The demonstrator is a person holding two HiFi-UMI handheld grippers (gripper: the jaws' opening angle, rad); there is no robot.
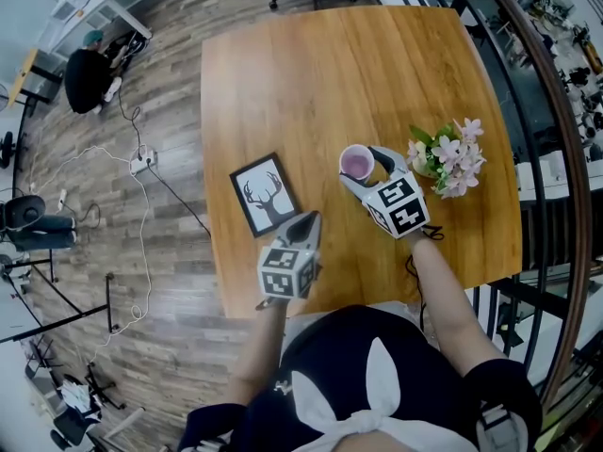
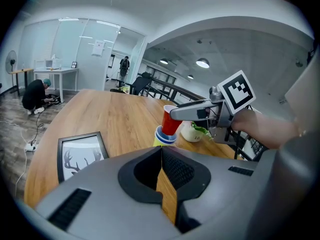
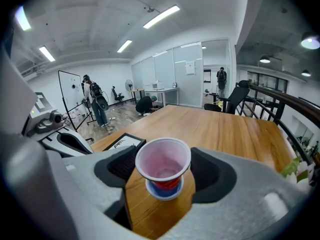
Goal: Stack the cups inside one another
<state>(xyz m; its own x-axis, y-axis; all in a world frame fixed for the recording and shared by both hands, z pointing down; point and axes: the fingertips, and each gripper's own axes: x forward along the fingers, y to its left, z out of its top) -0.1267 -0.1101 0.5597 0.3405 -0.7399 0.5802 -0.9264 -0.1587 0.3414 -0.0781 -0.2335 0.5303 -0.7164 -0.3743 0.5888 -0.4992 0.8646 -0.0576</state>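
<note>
A red cup [image 3: 172,185] with a white inside sits between the jaws of my right gripper [image 3: 163,167], which is shut on it near the rim. Its base rests inside a blue cup [image 3: 150,189]. In the left gripper view the red cup [image 2: 170,121] leans a little in the blue cup [image 2: 164,136], which stands in a yellow cup [image 2: 156,143]. From the head view the cup [image 1: 356,163] stands right of the table's middle, with the right gripper [image 1: 366,169] around it. My left gripper [image 1: 305,221] hovers near the front edge, shut and empty [image 2: 161,154].
A black-framed deer picture [image 1: 267,194] lies left of the cups. A white pot of pink flowers [image 1: 447,156] stands just right of them, close to the right gripper. The wooden table [image 1: 330,73] stretches away behind. A railing runs along the right.
</note>
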